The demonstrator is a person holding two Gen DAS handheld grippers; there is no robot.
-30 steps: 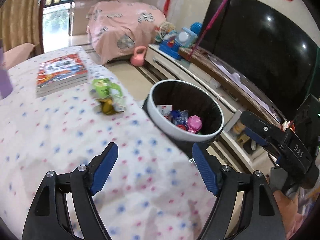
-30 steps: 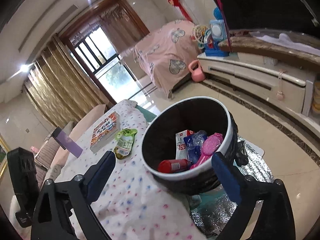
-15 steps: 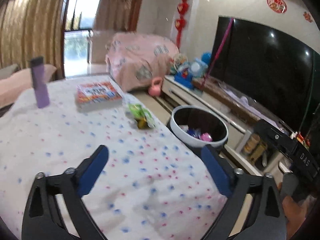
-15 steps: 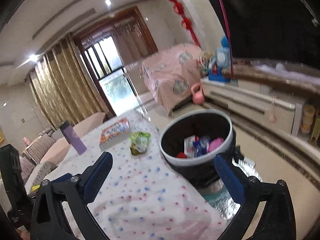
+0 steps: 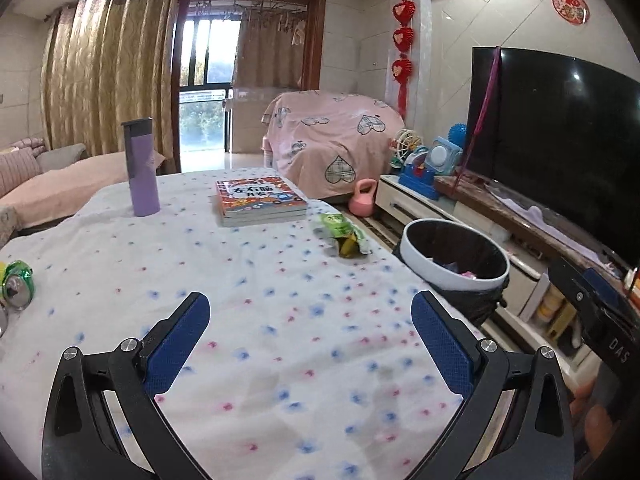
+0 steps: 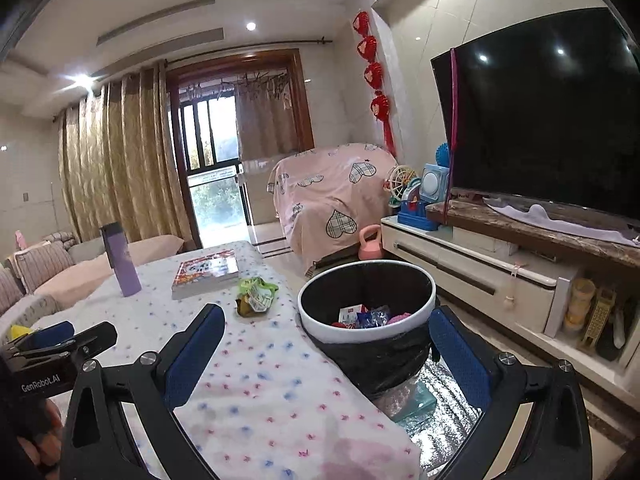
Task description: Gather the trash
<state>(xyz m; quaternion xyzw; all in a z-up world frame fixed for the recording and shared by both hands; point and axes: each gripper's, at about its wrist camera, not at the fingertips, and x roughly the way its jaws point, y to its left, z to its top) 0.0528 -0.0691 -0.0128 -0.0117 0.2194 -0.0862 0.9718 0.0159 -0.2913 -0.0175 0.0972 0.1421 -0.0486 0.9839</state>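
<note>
A green and yellow snack wrapper (image 5: 345,234) lies near the right edge of the dotted tablecloth (image 5: 248,304); it also shows in the right wrist view (image 6: 256,295). A black bin with a white rim (image 5: 454,262) stands beside the table and holds several pieces of trash (image 6: 366,316). My left gripper (image 5: 310,326) is open and empty above the near part of the table. My right gripper (image 6: 326,338) is open and empty, held above the table edge and the bin (image 6: 366,300).
A purple bottle (image 5: 141,168) and a stack of books (image 5: 260,200) stand at the far side of the table. A small green clock (image 5: 16,282) sits at the left edge. A TV cabinet (image 6: 500,272) and TV are on the right.
Both grippers have pulled back and up from the bin and wrapper, so the whole table and room now show. Both stay open and empty.
</note>
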